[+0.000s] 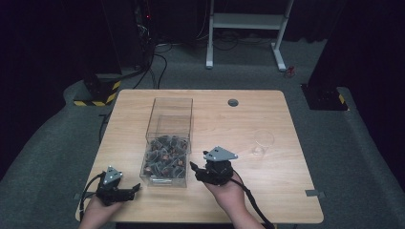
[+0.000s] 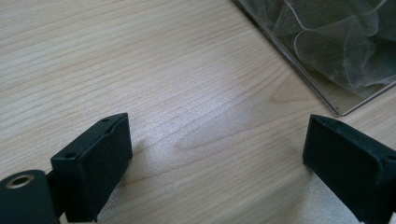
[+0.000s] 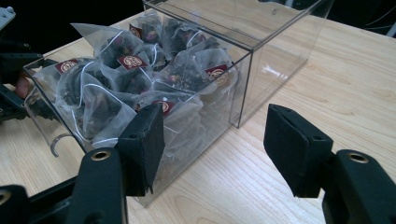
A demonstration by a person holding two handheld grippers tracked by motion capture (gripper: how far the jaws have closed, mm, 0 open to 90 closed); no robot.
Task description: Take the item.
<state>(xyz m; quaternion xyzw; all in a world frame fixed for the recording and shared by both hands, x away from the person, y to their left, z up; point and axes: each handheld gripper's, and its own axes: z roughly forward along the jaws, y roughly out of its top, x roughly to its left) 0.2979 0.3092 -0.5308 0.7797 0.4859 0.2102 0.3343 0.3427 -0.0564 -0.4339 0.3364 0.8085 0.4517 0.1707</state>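
In clear box (image 1: 168, 143), dark pyramid tea bags (image 3: 135, 70)

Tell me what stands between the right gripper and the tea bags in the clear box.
The clear box's near wall stands between the right gripper and the tea bags. The box's top looks open, so from above nothing visible blocks them.

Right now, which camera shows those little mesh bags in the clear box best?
The right gripper view: the tea bags show red tags and strings. The high view shows a dark heap; the left gripper view shows blurred mesh behind the box wall.

Open left hand-held gripper (image 2: 215, 154); clear box (image 2: 327, 46) corner beyond.
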